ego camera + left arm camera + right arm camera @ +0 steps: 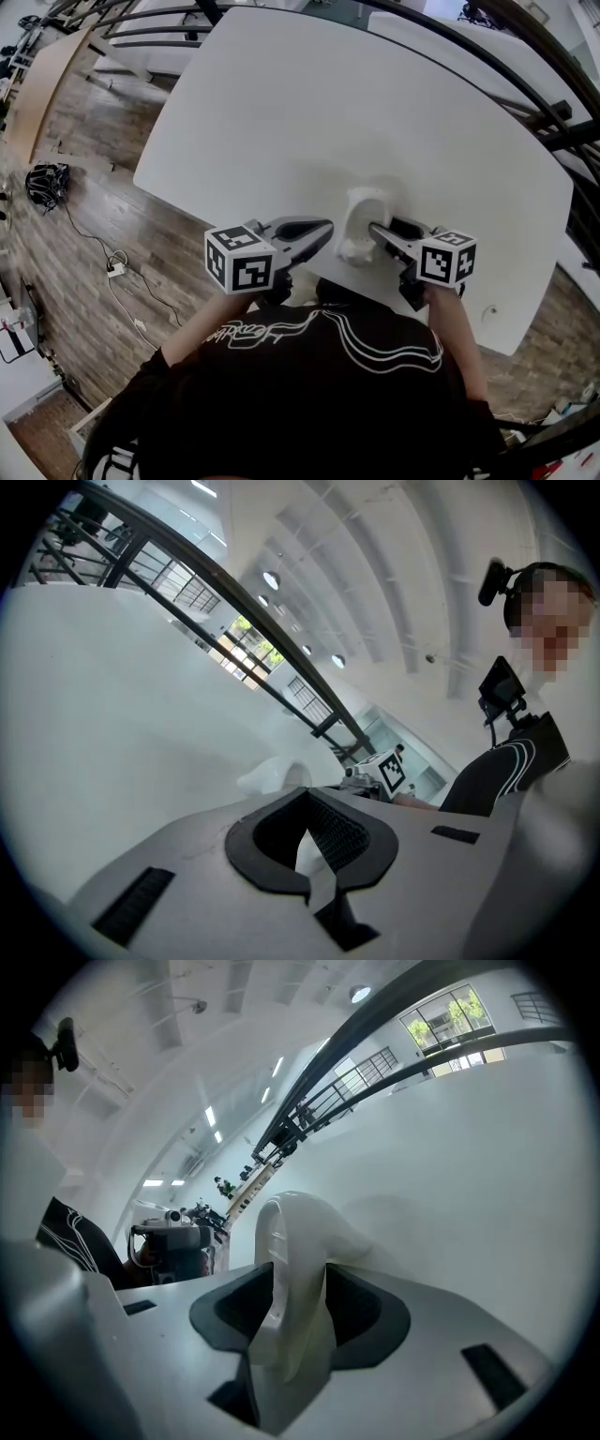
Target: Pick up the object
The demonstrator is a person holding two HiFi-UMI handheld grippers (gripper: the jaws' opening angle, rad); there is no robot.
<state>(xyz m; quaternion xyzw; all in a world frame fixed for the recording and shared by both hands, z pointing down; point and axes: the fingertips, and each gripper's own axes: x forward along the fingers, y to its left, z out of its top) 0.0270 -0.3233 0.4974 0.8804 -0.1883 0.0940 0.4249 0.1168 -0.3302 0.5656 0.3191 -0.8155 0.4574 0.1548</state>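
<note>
One white curved object (361, 220), glossy and of a kind that cannot be identified further, is sitting near the front edge of the white table (281, 122), directly ahead of the person. It is resting on the tabletop, not lifted. The right gripper (375, 231) is reaching in from the object's right side, and the right gripper view is showing the object's (291, 1269) thin upright rim standing between its jaws. Those jaws are standing wide apart and straddling the rim; the pads are not seen pressing on it, so no grip is judged to be in place. This placement is judged to be lining up the thin edge for a pinch.

The left gripper (319, 232) is hovering just beside the object on its left, jaws drawn together with nothing between them. It appears to be waiting in reserve and taking no part in the pick.

Closing on the rim is the step outstanding.
</note>
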